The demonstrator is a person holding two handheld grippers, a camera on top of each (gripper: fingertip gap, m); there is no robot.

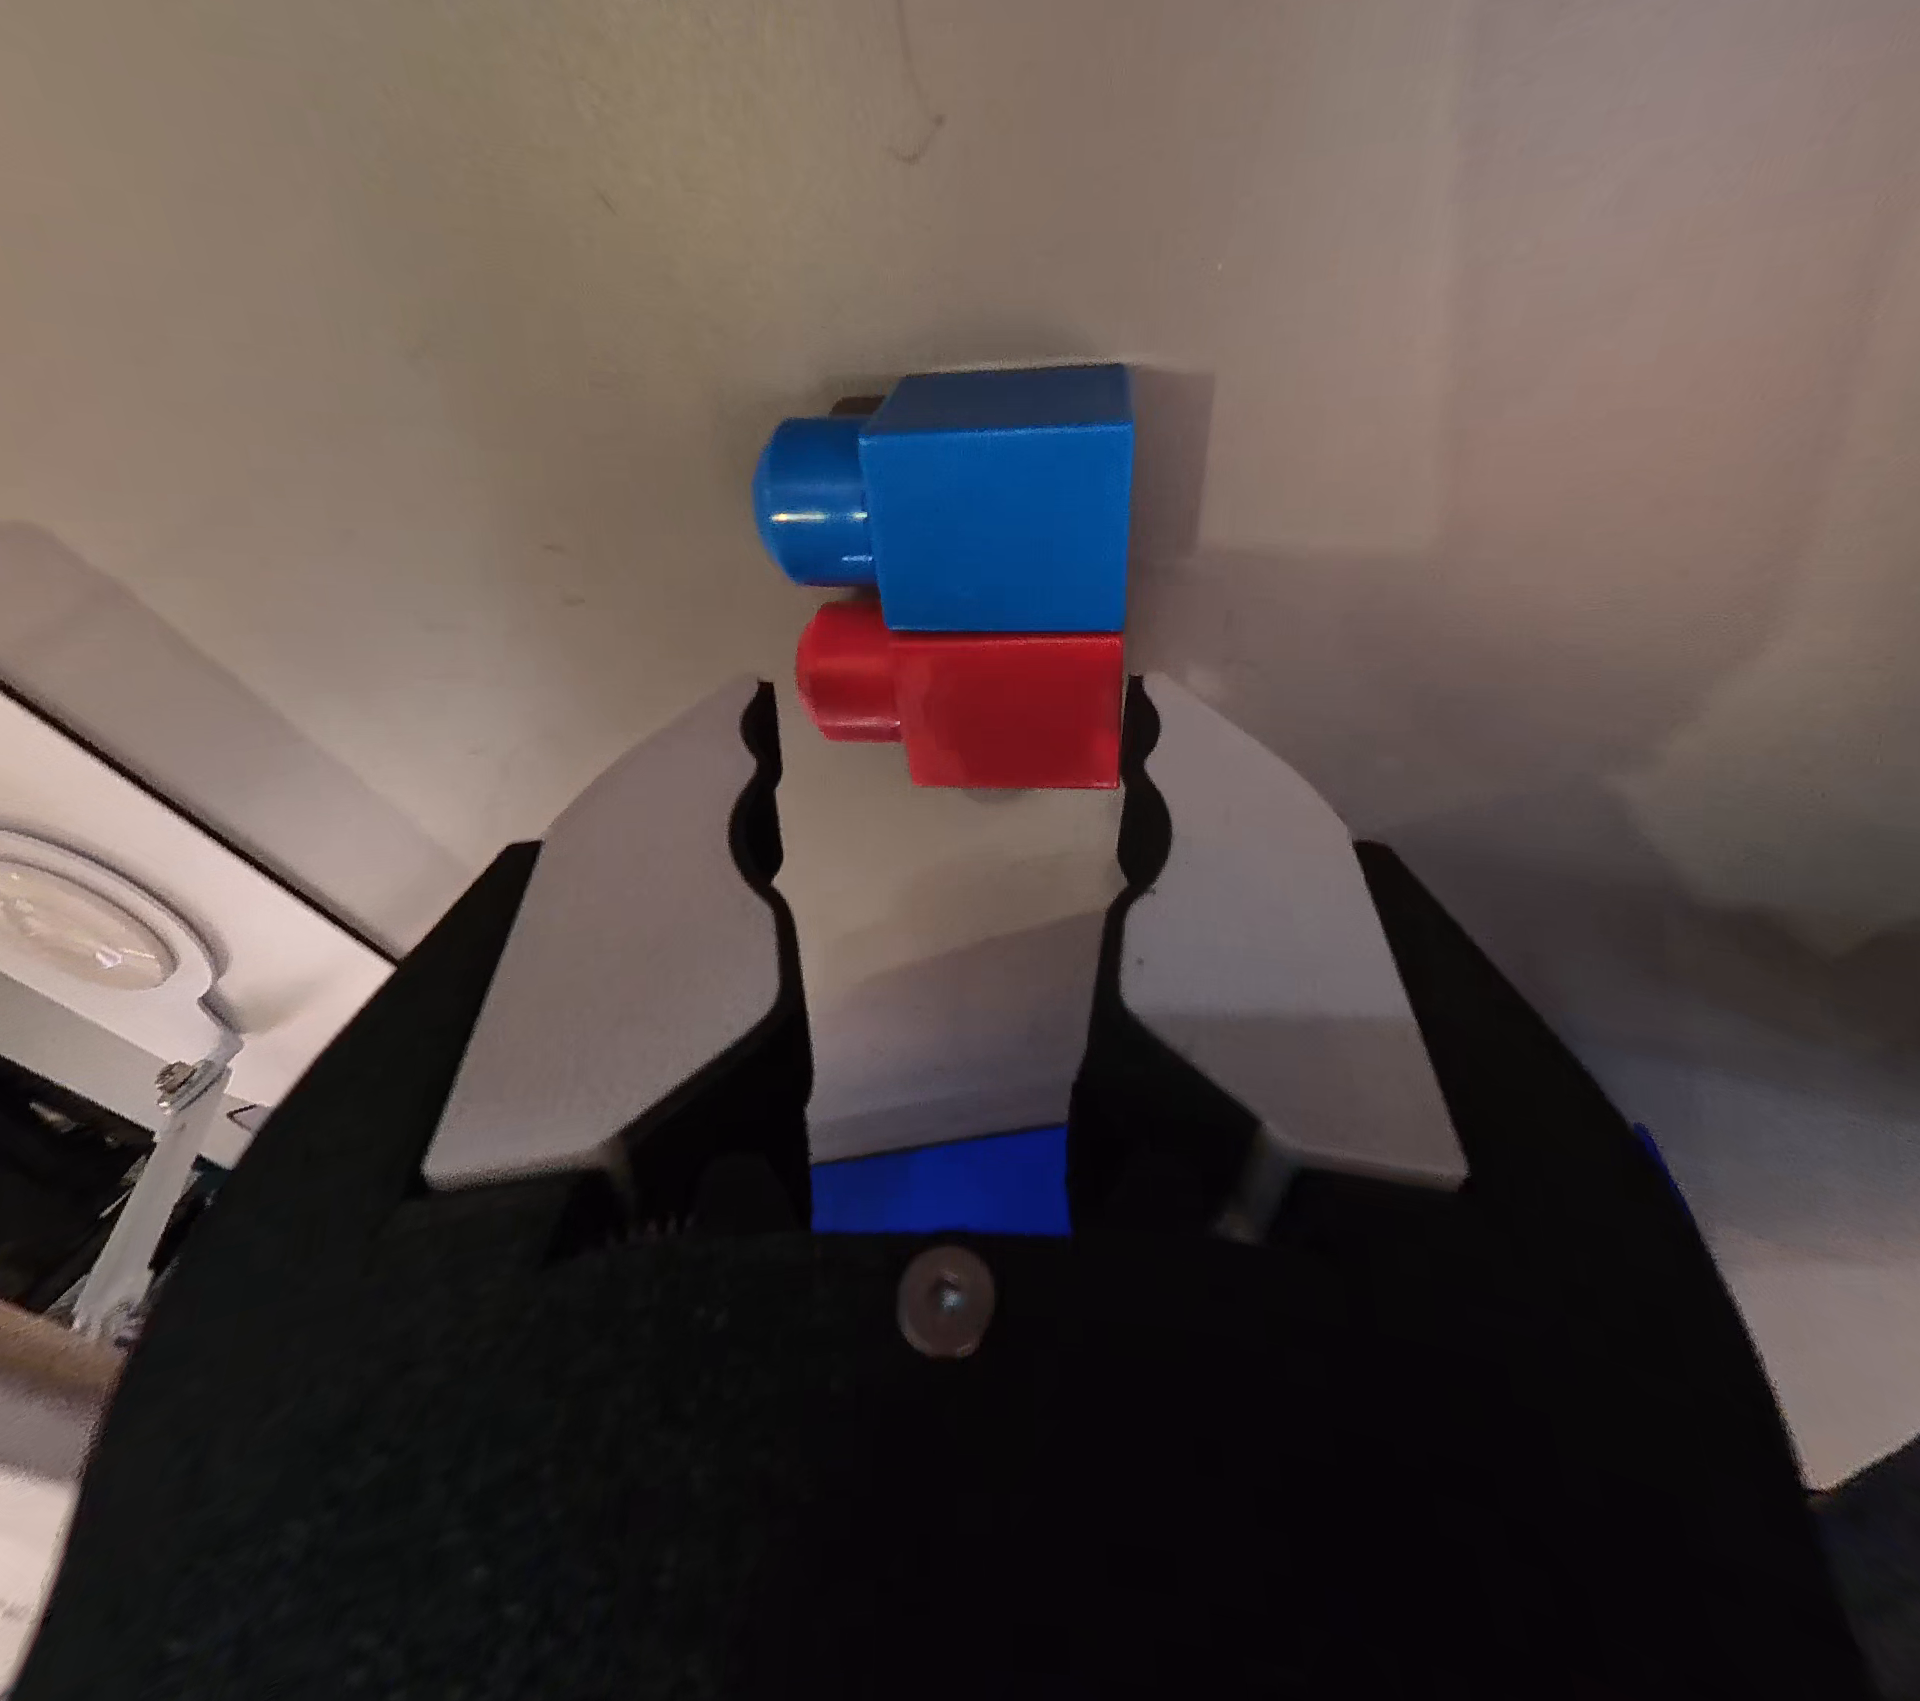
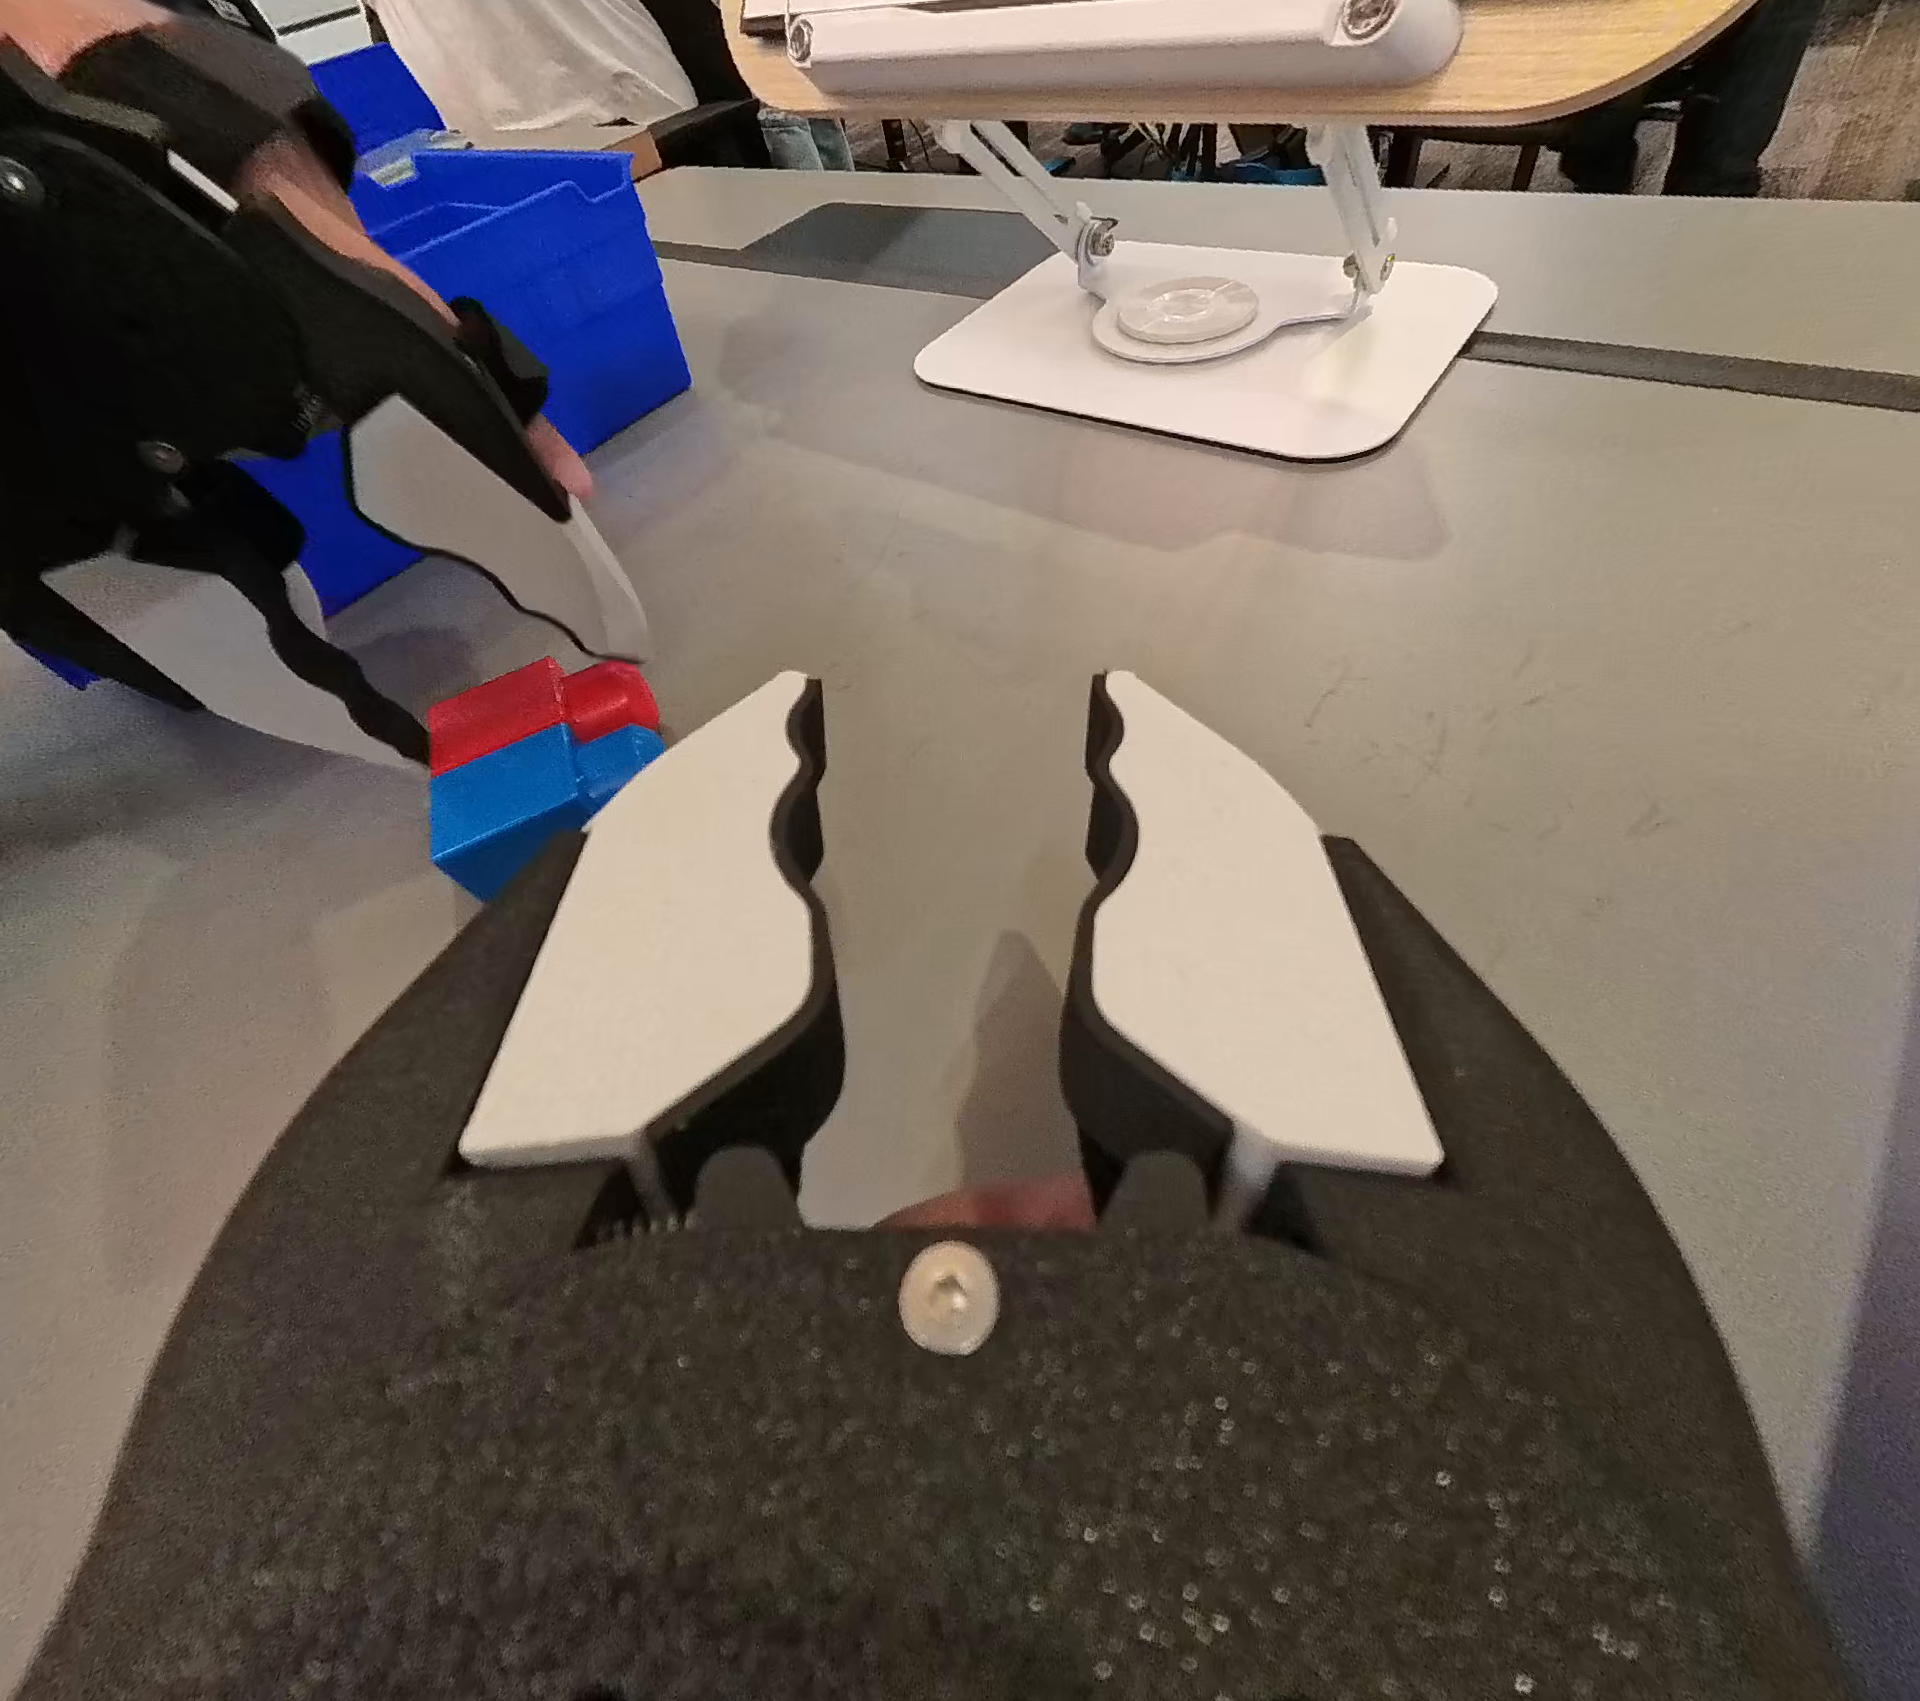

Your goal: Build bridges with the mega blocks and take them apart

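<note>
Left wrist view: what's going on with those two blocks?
A person holds a two-finger tool in each hand over a grey table. The left tool, open, is poised over a red block and a blue block lying on their sides against each other, studs pointing the same way. Its fingertips flank the red block without visibly clamping it. The right tool is open and empty beside them. A blue bin and a white stand sit farther back.

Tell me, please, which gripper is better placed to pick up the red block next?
The left. The left gripper is open, with its fingertips on either side of the red block, which lies against the blue block. The right gripper is open over bare table, away from both blocks.
</note>
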